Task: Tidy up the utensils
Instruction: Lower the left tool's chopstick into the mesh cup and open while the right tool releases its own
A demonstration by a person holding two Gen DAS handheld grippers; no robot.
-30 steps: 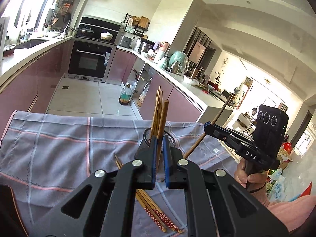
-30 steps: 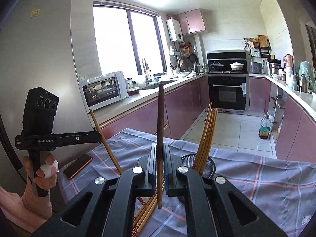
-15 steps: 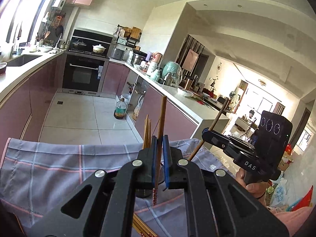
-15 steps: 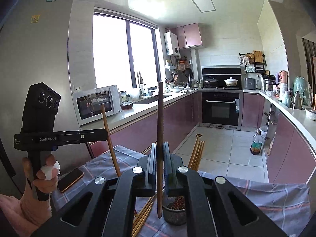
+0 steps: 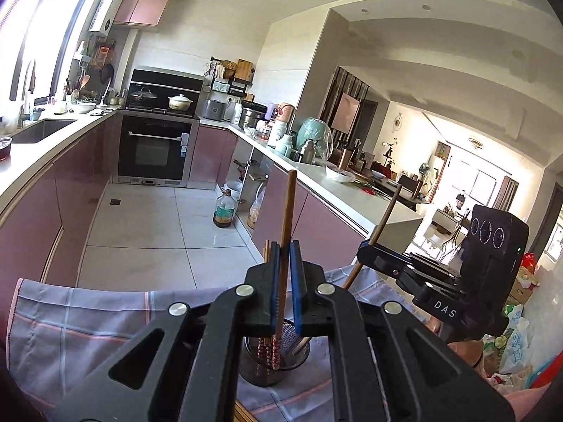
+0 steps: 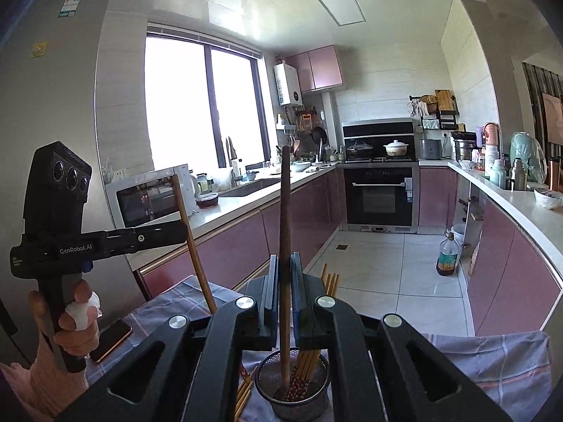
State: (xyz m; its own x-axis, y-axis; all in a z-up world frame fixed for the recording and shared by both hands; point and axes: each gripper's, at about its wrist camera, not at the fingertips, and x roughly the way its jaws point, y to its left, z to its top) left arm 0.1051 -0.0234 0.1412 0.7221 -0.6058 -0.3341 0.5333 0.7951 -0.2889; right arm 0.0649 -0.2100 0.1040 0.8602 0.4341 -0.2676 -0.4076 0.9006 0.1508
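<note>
A metal mesh utensil holder [image 6: 293, 392] stands on the checked cloth and shows in the left wrist view [image 5: 274, 360] too. Several chopsticks [image 6: 309, 362] stand in it. My left gripper [image 5: 284, 288] is shut on one brown chopstick [image 5: 286, 211], held upright with its lower end inside the holder. My right gripper [image 6: 284, 292] is shut on a darker brown chopstick [image 6: 284, 211], also upright with its tip inside the holder. Each gripper shows in the other's view, the right one [image 5: 373, 246] and the left one [image 6: 183, 232].
More chopsticks [image 6: 244, 392] lie on the cloth [image 6: 492, 362] left of the holder. A phone [image 6: 111, 339] lies at the cloth's left edge. Kitchen counters and an oven [image 6: 380, 197] stand beyond, and an oil bottle [image 6: 447, 255] is on the floor.
Both grippers have risen and tilted upright, bringing their chopsticks from above the cloth down into the holder. Both stay shut on their chopsticks.
</note>
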